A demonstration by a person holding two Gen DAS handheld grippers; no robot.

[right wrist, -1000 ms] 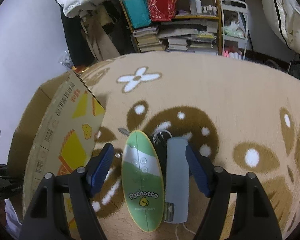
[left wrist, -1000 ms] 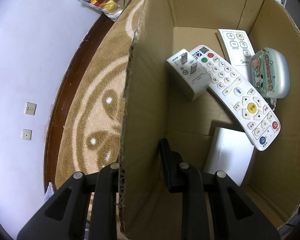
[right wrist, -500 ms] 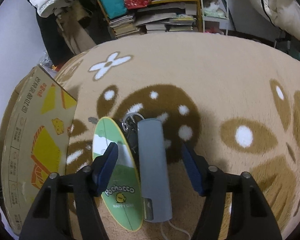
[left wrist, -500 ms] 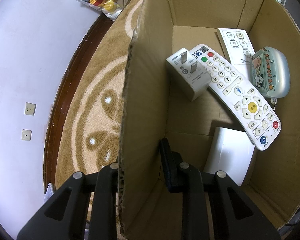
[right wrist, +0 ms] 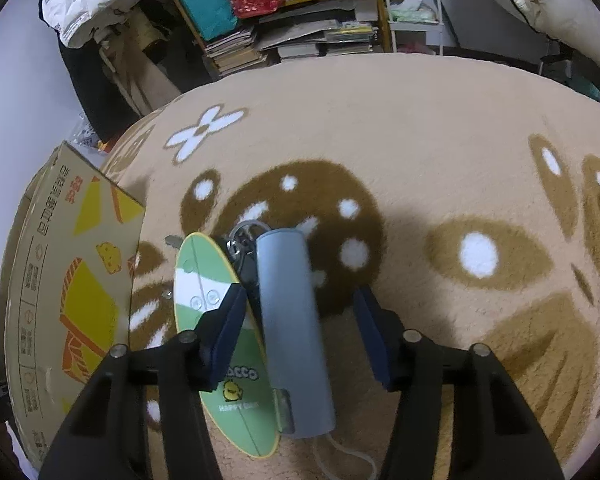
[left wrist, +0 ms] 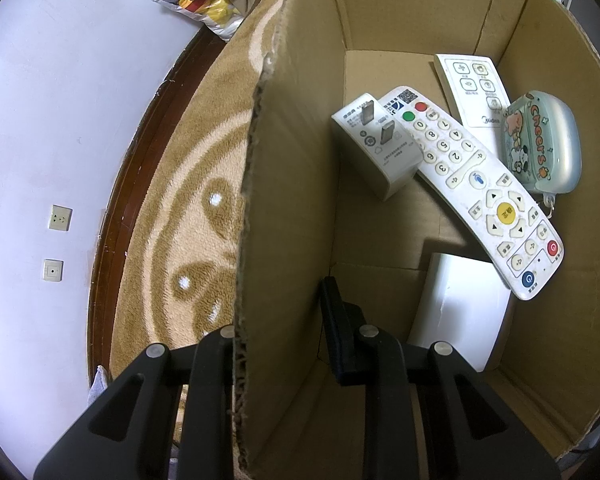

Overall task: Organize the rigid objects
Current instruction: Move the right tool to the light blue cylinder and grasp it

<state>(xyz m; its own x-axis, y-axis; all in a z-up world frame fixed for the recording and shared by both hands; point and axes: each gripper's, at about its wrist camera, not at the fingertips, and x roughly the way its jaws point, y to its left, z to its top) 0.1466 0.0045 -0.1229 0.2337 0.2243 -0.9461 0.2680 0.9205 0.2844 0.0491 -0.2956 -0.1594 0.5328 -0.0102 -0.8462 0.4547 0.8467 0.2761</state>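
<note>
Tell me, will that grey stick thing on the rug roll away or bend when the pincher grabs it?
Probably not bend: the grey bar looks hard and straight. It seems rounded, so it might roll a little, though the fuzzy rug should slow it. The right gripper is closing around it, its fingers not yet touching.

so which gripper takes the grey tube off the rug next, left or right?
Right. The right gripper straddles the grey tube, jaws closing, pads not yet touching it. The left gripper is shut on the cardboard box wall, steadying the box.
</note>
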